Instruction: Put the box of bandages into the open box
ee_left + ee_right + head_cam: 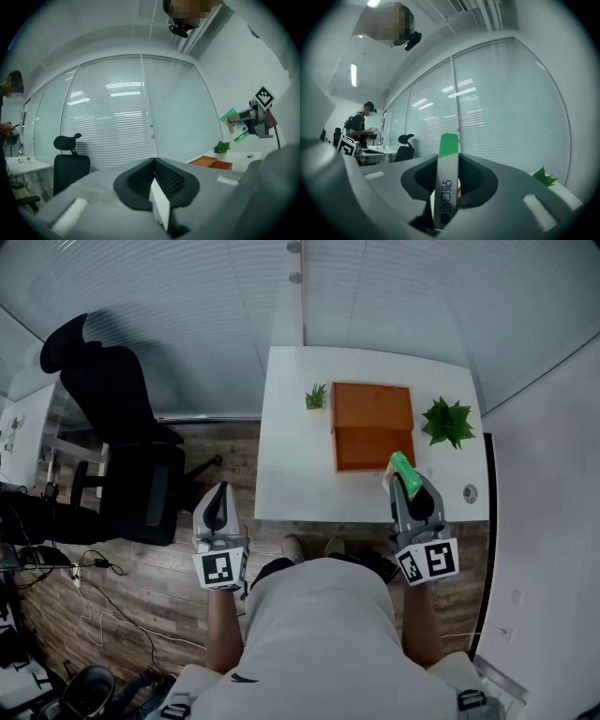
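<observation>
Right gripper: pinching box of bandages, just beside near corner of orange open box. Pickup done; placing inside outstanding. Left gripper: pressed together, empty.

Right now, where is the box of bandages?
Head view, right side: the box of bandages is held in the right gripper above the table, at the near right corner of the orange open box.

Left gripper fingers together; right gripper fingers clamped on bandage box.
</observation>
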Demonstrator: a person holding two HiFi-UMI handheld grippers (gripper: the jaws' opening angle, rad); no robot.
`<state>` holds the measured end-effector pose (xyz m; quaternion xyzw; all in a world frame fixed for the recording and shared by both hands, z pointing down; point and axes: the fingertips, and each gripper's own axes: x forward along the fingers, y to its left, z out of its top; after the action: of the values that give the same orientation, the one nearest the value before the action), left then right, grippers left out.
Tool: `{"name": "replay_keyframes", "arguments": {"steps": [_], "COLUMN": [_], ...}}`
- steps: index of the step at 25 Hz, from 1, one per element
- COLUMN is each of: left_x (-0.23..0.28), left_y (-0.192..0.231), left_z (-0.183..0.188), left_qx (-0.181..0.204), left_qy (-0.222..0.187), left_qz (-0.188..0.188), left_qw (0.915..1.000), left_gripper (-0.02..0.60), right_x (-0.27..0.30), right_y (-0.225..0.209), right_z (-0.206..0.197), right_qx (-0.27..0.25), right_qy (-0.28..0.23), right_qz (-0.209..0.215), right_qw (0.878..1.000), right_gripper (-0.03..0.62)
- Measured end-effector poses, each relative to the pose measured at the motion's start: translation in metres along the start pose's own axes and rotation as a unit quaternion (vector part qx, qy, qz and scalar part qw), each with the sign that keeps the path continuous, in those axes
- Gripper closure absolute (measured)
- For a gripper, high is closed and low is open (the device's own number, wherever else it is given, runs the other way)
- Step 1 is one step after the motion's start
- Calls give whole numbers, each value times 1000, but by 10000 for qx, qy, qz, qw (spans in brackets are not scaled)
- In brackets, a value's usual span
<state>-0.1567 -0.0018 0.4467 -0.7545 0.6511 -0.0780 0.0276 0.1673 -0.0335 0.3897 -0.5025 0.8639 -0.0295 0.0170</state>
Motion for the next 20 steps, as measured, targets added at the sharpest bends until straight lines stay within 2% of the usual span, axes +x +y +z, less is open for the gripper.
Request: {"name": "replay_keyframes", "arguments": {"steps": [8,13,20], "left_x": [-2,-5,-7], "left_y": [-3,-1,0], "left_z": [-2,0,-2], "left_qx": [35,-51,-7], "left_qy": [-92,-12,-54], "left_qz": [-93,19,-17], "left_qw": [9999,10000,10000], "left_gripper": [575,575,575], "right_x": [-4,-4,-6], "right_y": [-3,1,2], "right_z": [0,1,-1], "right_qx": [206,104,131], "right_qy": [-90,-52,-28], "right_qz": [-35,-8,-22], "right_qw": [9997,9999,9999], "right_gripper": [508,507,507]}}
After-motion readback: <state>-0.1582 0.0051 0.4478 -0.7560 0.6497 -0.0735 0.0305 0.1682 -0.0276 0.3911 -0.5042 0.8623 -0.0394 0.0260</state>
